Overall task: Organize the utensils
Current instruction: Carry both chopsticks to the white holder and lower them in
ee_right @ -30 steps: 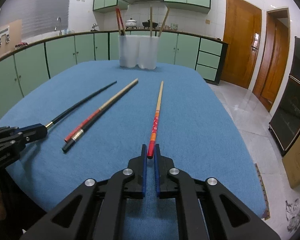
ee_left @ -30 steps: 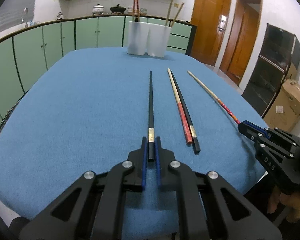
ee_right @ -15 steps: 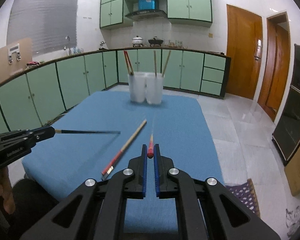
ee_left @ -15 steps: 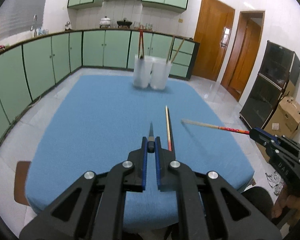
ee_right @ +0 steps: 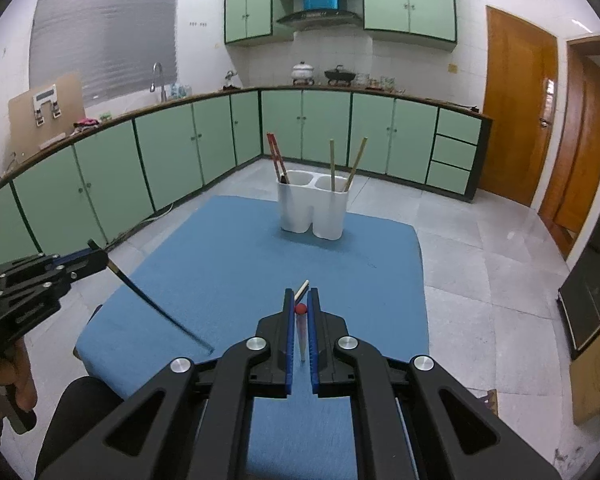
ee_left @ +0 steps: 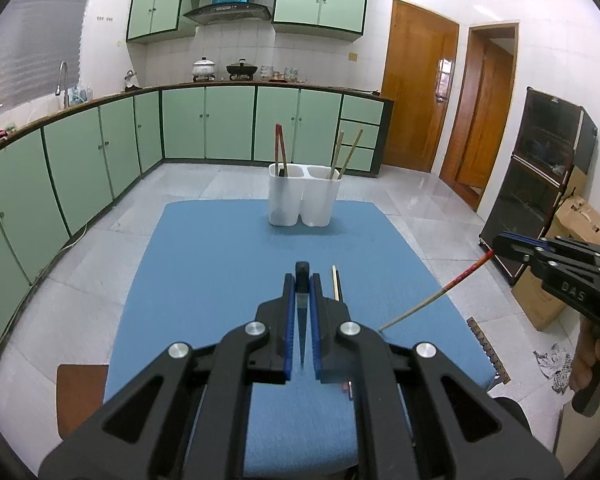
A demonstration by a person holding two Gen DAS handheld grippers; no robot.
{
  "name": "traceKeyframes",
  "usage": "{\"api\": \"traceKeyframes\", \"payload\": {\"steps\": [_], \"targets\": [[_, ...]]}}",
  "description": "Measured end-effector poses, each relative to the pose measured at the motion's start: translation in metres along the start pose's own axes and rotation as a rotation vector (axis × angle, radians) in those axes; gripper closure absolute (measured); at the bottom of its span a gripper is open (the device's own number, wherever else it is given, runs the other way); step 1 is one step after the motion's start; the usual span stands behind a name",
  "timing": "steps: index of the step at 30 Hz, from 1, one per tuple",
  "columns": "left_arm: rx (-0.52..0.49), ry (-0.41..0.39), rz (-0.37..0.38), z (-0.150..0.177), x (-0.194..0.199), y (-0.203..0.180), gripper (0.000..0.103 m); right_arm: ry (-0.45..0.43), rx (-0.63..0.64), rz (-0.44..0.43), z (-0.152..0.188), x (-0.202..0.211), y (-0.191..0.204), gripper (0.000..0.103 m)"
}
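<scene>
My left gripper is shut on a black chopstick, held high above the blue table with its tip pointing down; it also shows in the right wrist view. My right gripper is shut on a red-ended wooden chopstick, also tip down, seen slanting in the left wrist view. A white two-cup holder stands at the table's far end, with red chopsticks in the left cup and wooden ones in the right. Two more chopsticks lie on the table, mostly hidden.
Green cabinets run along the left and back walls. A brown stool stands left of the table. A dark glass cabinet and a cardboard box are to the right, past two wooden doors.
Both grippers have lifted their chopsticks off the table and risen high. The chopsticks have swung from level to hanging tip down. The table and holder now look farther below.
</scene>
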State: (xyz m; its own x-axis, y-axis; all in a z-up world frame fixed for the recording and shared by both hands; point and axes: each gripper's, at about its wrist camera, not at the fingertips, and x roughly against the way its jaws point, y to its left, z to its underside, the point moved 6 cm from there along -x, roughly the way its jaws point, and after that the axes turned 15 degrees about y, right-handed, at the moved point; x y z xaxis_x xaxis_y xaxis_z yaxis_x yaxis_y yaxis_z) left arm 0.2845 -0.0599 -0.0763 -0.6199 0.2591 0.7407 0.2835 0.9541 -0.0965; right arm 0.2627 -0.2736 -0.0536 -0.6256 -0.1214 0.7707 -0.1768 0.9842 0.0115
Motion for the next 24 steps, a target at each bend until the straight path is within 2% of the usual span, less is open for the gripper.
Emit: {"api": "traceKeyframes", "payload": {"steps": [15, 24], "targets": [[-0.043, 0.017, -0.001, -0.016, -0.002, -0.004, 0.097, 0.069, 0.081, 0.01, -0.04, -0.012, 0.006, 0.097], [-0.069, 0.036, 0.025, -0.04, -0.008, -0.007, 0.097, 0.104, 0.101, -0.011, -0.071, -0.008, 0.003, 0.097]]}}
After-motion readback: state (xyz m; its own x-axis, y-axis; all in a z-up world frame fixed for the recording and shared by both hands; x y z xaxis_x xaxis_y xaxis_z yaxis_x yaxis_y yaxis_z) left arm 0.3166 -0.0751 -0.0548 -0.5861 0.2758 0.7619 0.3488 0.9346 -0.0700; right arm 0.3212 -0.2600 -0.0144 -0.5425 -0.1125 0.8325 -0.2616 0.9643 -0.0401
